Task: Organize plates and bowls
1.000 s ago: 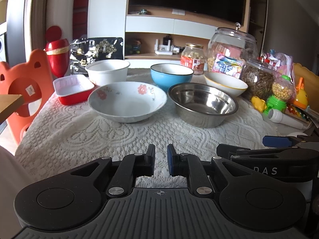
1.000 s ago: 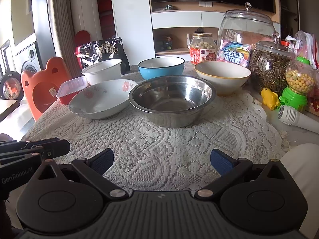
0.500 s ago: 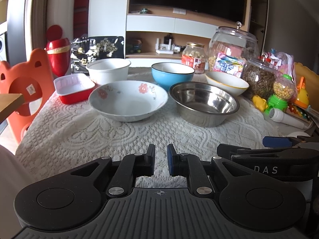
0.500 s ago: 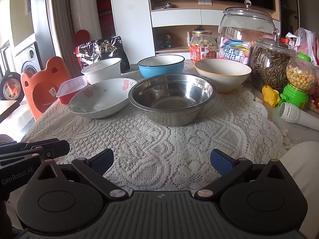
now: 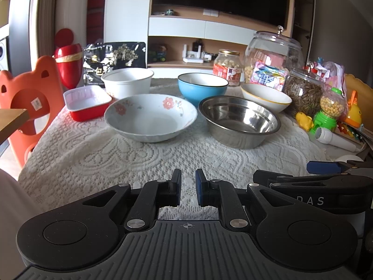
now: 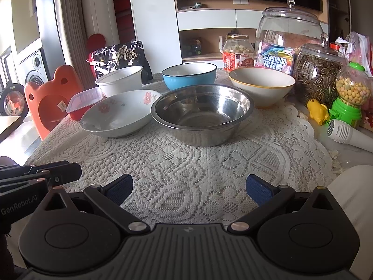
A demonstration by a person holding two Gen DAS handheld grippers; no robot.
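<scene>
1. The left claw (image 5: 188, 187) hangs low over the near edge of the lace-covered worktop (image 5: 144, 161); its jaws are drawn to a narrow slit with nothing between them, touching nothing.
2. The right claw (image 6: 189, 190) hovers just to the right of it, jaws spread wide and empty above the bare lace.
3. In the near row, the floral bowl (image 5: 150, 116) sits left and the steel bowl (image 5: 240, 122) right, close but apart.
4. In the far row, left to right, stand a white tub (image 5: 127, 81), a blue bowl (image 5: 202, 89) and a white bowl with a yellow rim (image 5: 265, 96).
5. A red tray (image 5: 87, 102) lies at the far left, just beside the floral bowl and the tub.
6. Jars (image 5: 272, 58), toys and a white microphone (image 5: 335, 137) crowd the right edge.
7. Compared with a second ago, both claws keep the same place and opening, and no bowl has shifted.
</scene>
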